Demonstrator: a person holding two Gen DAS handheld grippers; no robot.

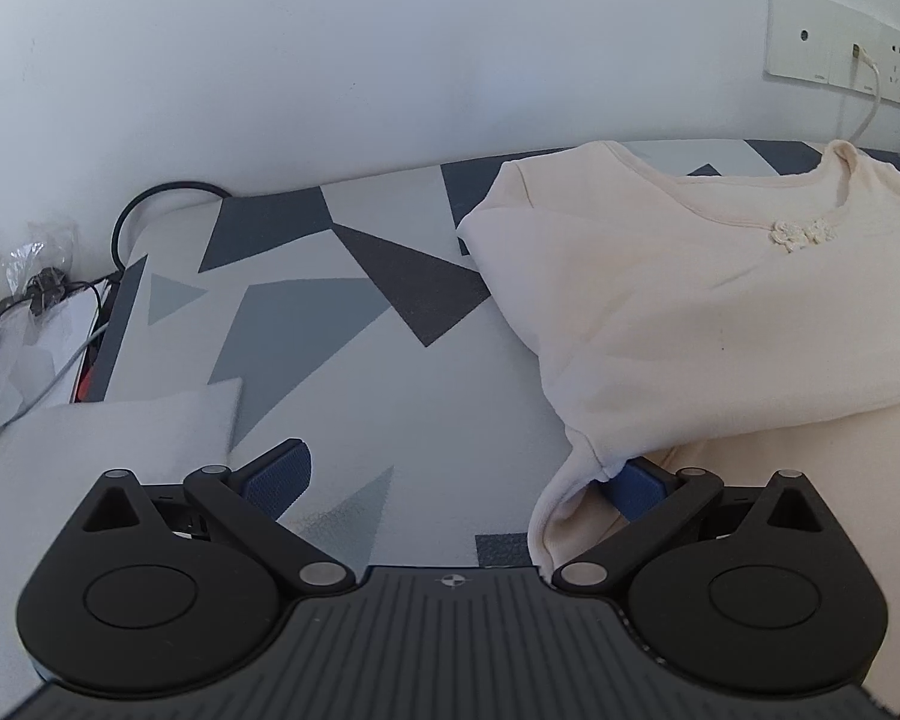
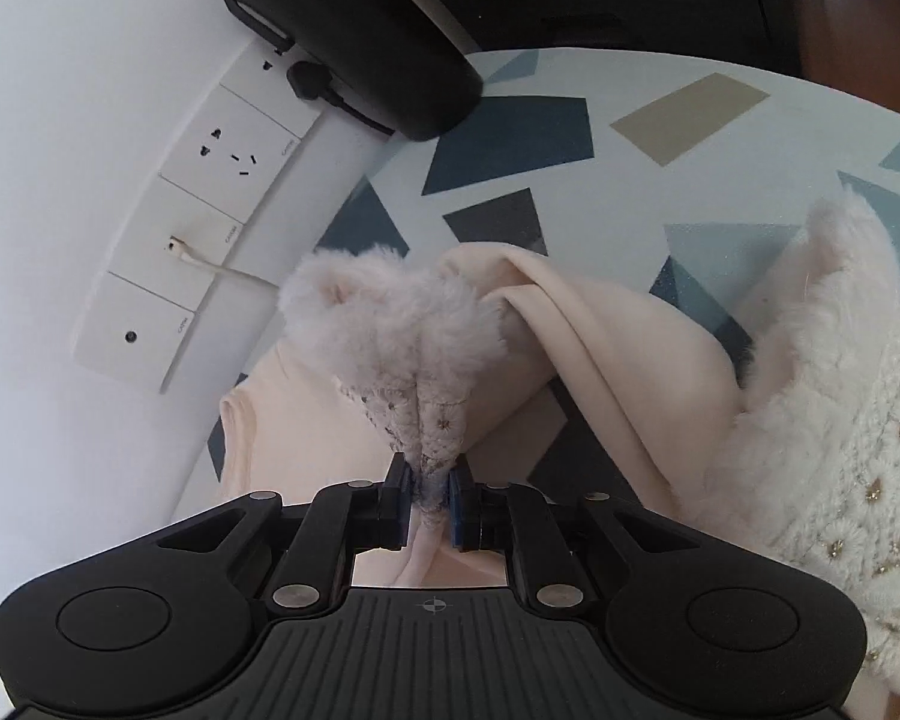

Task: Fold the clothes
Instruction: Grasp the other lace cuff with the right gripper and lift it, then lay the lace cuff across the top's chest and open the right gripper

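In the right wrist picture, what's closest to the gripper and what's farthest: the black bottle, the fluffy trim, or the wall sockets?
1. Fluffy trim, pinched just ahead of the right gripper.
2. Wall sockets, up on the left wall.
3. Black bottle, at the top, past the table's far edge.

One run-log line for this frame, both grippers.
left gripper: open, sleeve edge on one pad | right gripper: shut on fur-trimmed garment | cream top: flat

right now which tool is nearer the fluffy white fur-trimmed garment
Right. The right tool is clamped on the fluffy white fur-trimmed garment; the left tool is open at the cream top.
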